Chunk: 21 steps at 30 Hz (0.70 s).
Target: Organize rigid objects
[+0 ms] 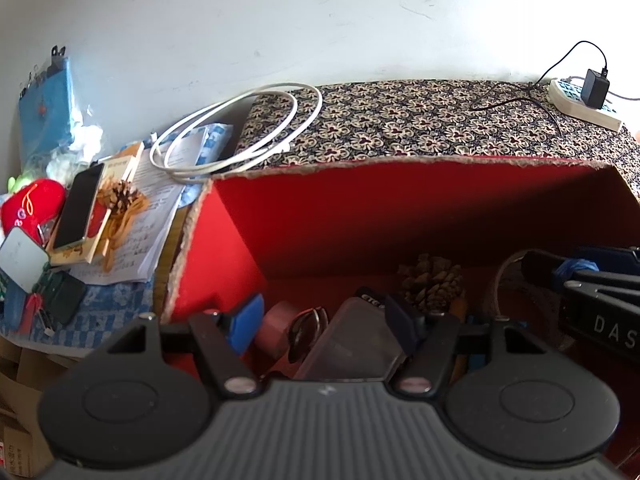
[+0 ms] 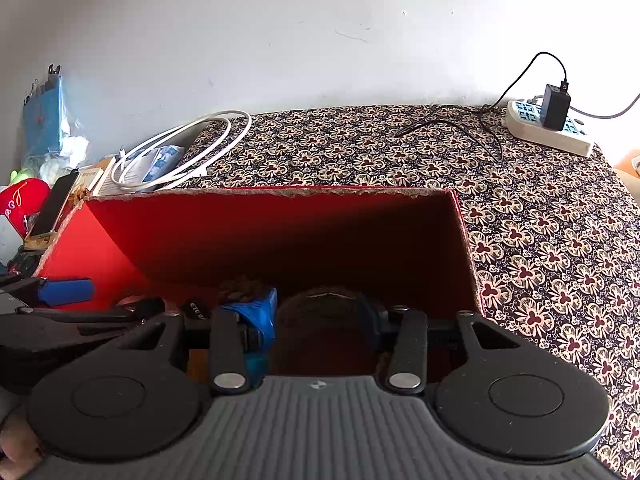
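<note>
I have both grippers hanging over the red box (image 1: 248,216), the biggest thing here, open-topped and sitting on the patterned cloth (image 2: 540,240) that covers the table.

Inside the box, from my left wrist view, the largest item is a clear plastic case (image 1: 352,340) lying flat on the floor of the box; beside it sit a pink tape roll (image 1: 276,324), a metal key ring (image 1: 308,324) and a pine cone (image 1: 432,284) towards the back.

My left gripper (image 1: 324,328) stands wide, its blue pads apart above the case and ring, touching neither as far as I can see.

My right gripper (image 2: 324,320) straddles a dark round object (image 2: 320,312). Whether the pads press on it I cannot tell; it is in deep shadow.

I judge the case stiff, light and slick, so I would take it across its narrow sides. The pine cone is light but brittle; a gentle grip around its middle suits it. The ring is small and likely to slip.
</note>
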Each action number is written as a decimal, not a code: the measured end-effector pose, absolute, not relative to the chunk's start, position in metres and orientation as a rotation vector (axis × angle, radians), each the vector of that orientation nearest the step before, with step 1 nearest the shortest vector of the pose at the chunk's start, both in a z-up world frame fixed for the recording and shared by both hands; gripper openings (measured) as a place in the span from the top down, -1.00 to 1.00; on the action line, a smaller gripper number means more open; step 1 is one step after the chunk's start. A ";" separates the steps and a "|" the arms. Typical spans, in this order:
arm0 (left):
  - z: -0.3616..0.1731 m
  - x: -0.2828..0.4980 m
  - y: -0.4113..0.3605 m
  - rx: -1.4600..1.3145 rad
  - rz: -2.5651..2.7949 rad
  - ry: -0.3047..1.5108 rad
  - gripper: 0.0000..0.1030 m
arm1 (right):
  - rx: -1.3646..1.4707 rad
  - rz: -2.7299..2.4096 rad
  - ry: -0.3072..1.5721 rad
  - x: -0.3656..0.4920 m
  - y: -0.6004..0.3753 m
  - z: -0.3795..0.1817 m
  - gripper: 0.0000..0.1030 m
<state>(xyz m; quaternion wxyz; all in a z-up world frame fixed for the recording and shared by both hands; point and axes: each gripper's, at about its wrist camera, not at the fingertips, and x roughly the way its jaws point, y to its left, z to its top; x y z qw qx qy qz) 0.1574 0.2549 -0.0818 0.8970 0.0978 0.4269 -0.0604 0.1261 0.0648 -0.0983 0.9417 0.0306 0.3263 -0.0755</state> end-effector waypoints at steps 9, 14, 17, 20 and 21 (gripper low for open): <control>-0.081 0.157 0.255 0.205 -0.123 0.878 -0.30 | 0.050 -0.167 0.650 0.124 0.067 -0.098 0.47; -0.081 0.157 0.255 0.205 -0.121 0.880 -0.30 | 0.050 -0.168 0.649 0.124 0.067 -0.098 0.47; -0.081 0.157 0.255 0.203 -0.119 0.881 -0.30 | 0.049 -0.166 0.650 0.124 0.067 -0.098 0.47; -0.081 0.157 0.254 0.209 -0.111 0.884 -0.30 | 0.052 -0.155 0.654 0.125 0.066 -0.097 0.47; -0.081 0.157 0.254 0.212 -0.109 0.883 -0.29 | 0.053 -0.150 0.658 0.125 0.065 -0.097 0.47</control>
